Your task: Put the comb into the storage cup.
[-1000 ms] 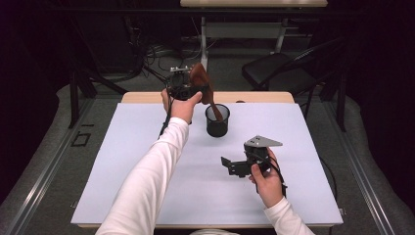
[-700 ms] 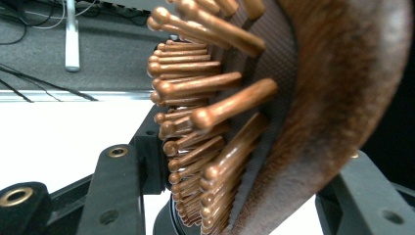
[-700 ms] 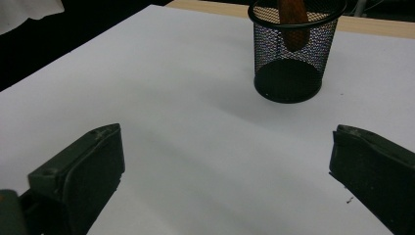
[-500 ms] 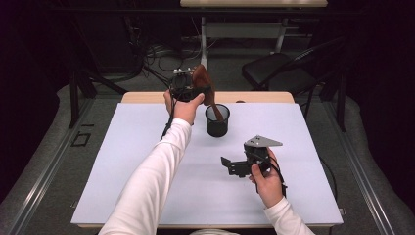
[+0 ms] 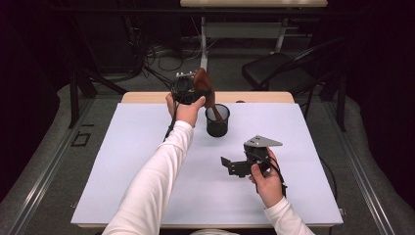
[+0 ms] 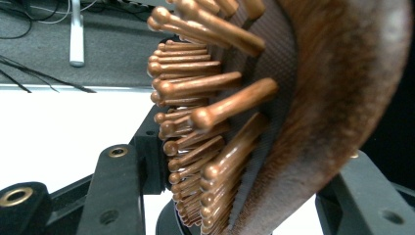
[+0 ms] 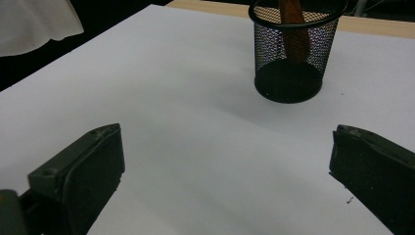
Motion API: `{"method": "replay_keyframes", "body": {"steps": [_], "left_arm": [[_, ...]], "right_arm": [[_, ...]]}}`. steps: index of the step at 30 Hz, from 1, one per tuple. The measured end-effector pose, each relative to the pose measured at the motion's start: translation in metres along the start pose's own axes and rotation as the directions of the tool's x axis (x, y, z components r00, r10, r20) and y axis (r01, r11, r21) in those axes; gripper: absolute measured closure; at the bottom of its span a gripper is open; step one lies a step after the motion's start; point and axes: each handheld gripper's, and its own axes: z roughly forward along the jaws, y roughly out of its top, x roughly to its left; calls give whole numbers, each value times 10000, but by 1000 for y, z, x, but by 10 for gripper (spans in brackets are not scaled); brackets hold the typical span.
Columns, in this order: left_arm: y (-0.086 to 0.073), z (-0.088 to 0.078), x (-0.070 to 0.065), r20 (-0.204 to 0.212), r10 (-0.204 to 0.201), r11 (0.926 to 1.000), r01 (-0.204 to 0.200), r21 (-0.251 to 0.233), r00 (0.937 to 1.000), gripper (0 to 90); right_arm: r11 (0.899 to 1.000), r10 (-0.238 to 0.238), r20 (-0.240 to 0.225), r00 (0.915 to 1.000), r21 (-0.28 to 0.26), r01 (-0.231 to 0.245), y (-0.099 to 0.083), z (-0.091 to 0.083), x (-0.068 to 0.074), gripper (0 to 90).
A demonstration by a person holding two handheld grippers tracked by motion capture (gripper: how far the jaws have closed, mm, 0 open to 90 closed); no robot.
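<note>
One hairbrush point(image 5: 204, 89) lower into one cup point(image 5: 217, 120)

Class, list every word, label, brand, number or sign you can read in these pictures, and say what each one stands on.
None: no readable text on the wooden hairbrush, the black mesh cup, the white table cover or either gripper.
</note>
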Motion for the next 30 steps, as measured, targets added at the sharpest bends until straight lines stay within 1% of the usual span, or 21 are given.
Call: {"method": "replay_keyframes", "body": {"steps": [6,10,15,18,24,30], "left_arm": [[-2,2,1,-12,-6,10000,6,28,10000,476],[-3,4,0,56,-10,10000,10,-15,10000,476],[-4,8,0,11,-19,10000,20,-39,10000,476],[-5,9,0,-54,65,10000,-65,33,10000,476],[-6,13,0,-83,114,9999,-113,9,9999,475],[-11,19,0,-104,187,9997,-185,161,9998,475]], "right_arm": [[10000,-12,2,10000,-4,12,0,0,0,0],[10000,-2,0,10000,20,2,0,0,-1,0],[10000,13,4,10000,15,-13,0,0,-2,0],[10000,41,20,10000,-22,-40,0,-1,-2,0],[10000,22,-24,10000,-17,-22,0,0,-1,0],[10000,49,1,10000,-41,-49,1,-1,-3,0]]}}
